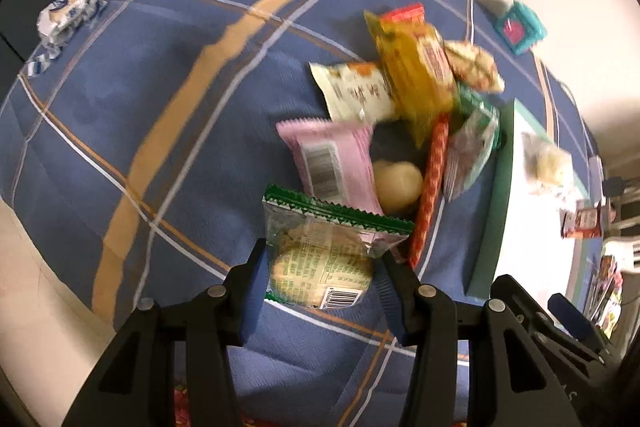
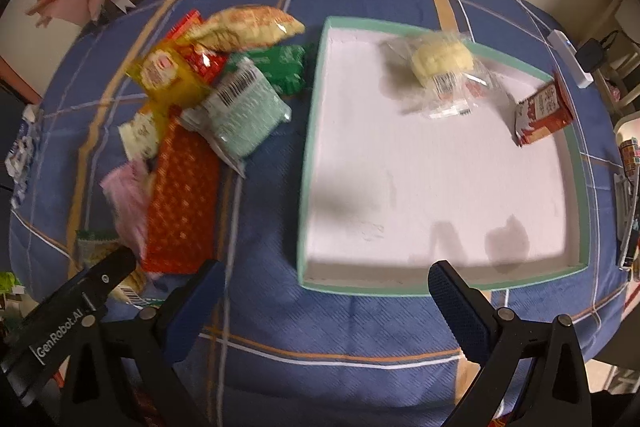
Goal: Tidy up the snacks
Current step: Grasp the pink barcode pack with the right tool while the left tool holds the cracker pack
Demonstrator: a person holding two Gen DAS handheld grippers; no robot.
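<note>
The left gripper (image 1: 320, 267) pinched a green-edged clear cookie packet (image 1: 320, 251), the right gripper (image 2: 320, 303) hung spread before the mint-rimmed white tray (image 2: 316, 147) (two snacks inside; pile (image 2: 192, 115) remaining leftward).

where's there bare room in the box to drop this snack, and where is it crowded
Most of the box's white floor is bare: the whole near half and the left side. Only its far right corner holds a clear-wrapped bun and a red packet. The cloth left of the box is crowded with the snack pile.
</note>
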